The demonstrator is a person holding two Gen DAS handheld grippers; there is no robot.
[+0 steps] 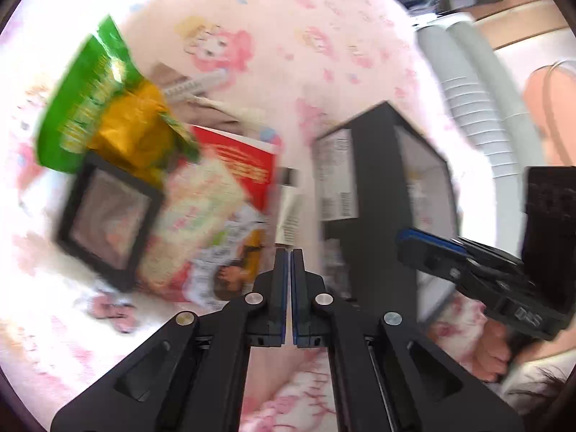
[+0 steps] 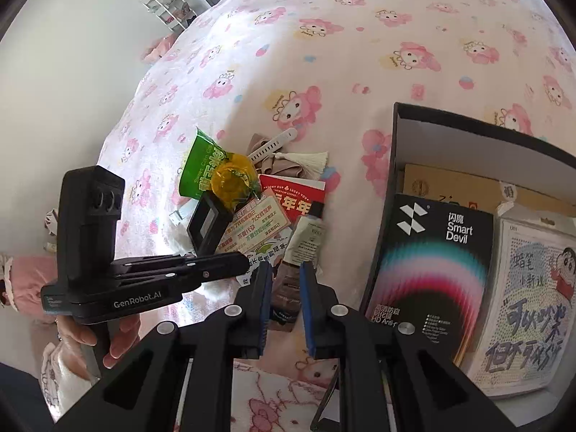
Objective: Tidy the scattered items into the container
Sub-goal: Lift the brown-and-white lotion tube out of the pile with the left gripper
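A pile of scattered items lies on a pink cartoon bedsheet: a green and yellow snack bag (image 2: 216, 172) (image 1: 100, 108), a small black framed box (image 2: 207, 226) (image 1: 108, 223), red and printed cards (image 2: 288, 198) (image 1: 244, 169), a watch strap (image 2: 273, 144) and a cream tube with a black cap (image 2: 306, 237) (image 1: 289, 212). The black open box (image 2: 396, 136) (image 1: 378, 165) stands at the right and holds flat packs. My right gripper (image 2: 284, 270) is open, its fingers either side of the tube's lower end. My left gripper (image 1: 289, 252) is shut and empty, just short of the tube.
Inside the box lie a Smart Devil pack (image 2: 432, 262) and a cartoon bead kit (image 2: 525, 298). Stacked paper cups (image 1: 478, 108) lie beyond the box. A shelf rack (image 2: 165, 3) stands by the far wall.
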